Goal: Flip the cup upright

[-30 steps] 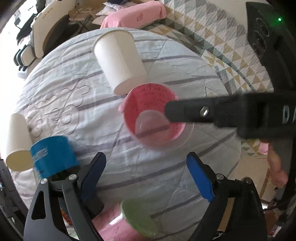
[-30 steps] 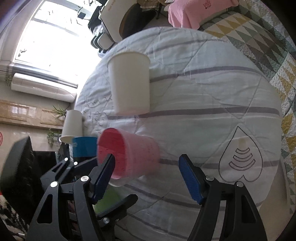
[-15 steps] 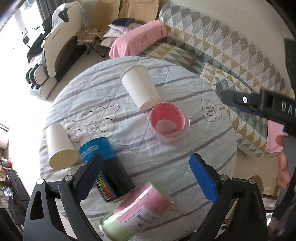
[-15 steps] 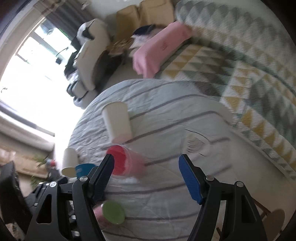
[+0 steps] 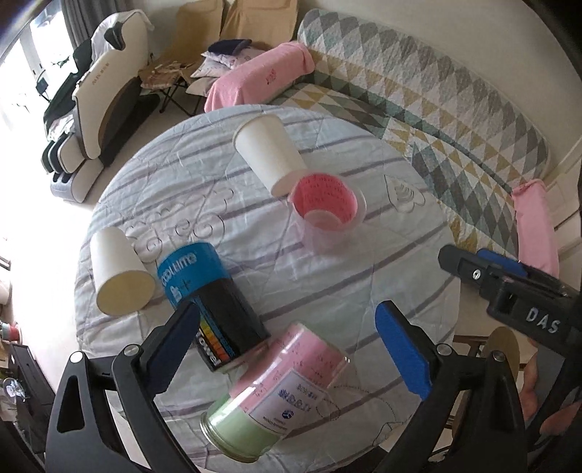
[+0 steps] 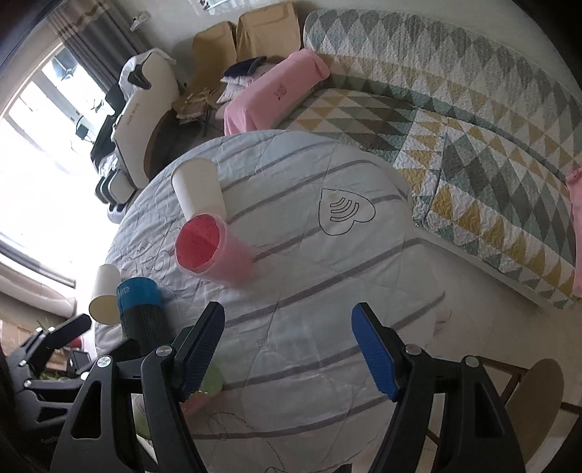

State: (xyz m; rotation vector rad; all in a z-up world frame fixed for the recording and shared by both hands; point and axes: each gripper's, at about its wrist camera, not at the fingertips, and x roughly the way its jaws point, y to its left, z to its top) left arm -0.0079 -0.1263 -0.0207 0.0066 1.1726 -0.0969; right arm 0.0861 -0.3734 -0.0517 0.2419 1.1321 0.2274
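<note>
A home living room, seen from above my bench. A long sofa (image 5: 454, 109) under a quilted cover of grey, green and yellow triangles curves across the upper right of the frame. A pink towel (image 5: 262, 74) drapes its near end. A cream massage chair (image 5: 105, 98) stands at upper left beside a bright window (image 6: 40, 120) with grey curtains (image 6: 87, 32). Two tan fabric chairs (image 6: 247, 36) sit at top centre. My bench (image 5: 382, 269) is round, covered with a striped, stitched bed quilt instead of a work surface.
</note>
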